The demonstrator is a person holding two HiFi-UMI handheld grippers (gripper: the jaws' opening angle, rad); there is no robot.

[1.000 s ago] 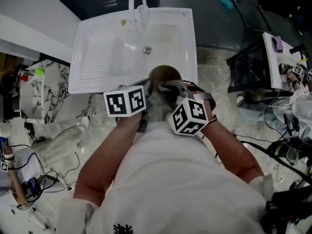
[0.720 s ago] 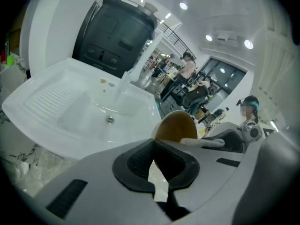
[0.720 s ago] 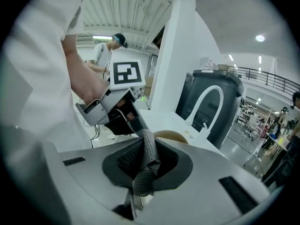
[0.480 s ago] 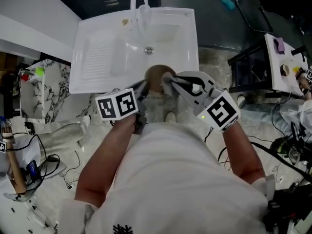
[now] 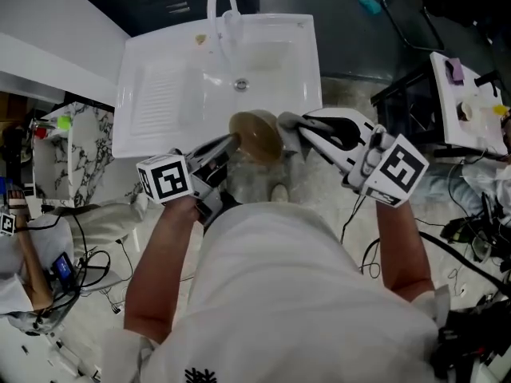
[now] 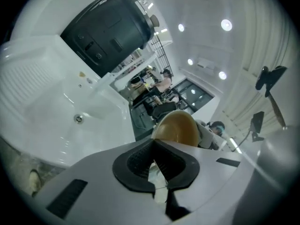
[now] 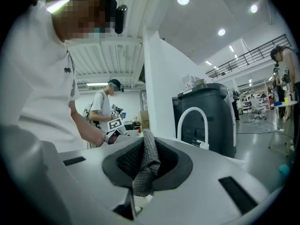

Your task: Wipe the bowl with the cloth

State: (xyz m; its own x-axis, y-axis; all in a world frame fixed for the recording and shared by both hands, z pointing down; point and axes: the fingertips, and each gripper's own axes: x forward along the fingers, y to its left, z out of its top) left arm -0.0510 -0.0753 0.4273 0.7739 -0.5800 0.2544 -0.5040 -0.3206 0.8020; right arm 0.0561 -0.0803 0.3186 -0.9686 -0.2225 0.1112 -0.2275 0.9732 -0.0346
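The left tongs (image 6: 154, 164) are shut tight on the rim of the one brown round bowl (image 6: 177, 128), which is tilted on its side. The right tongs (image 7: 146, 159) pinch the one grey knitted cloth (image 7: 149, 154), just right of this bowl. Beyond both tongs lies one white sink (image 5: 172, 94).

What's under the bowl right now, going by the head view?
The bowl, pinched by the left hand-held gripper, hangs over the white sink's front edge, with marbled floor nearer the person. The stretch of rim directly beneath is covered by the bowl.
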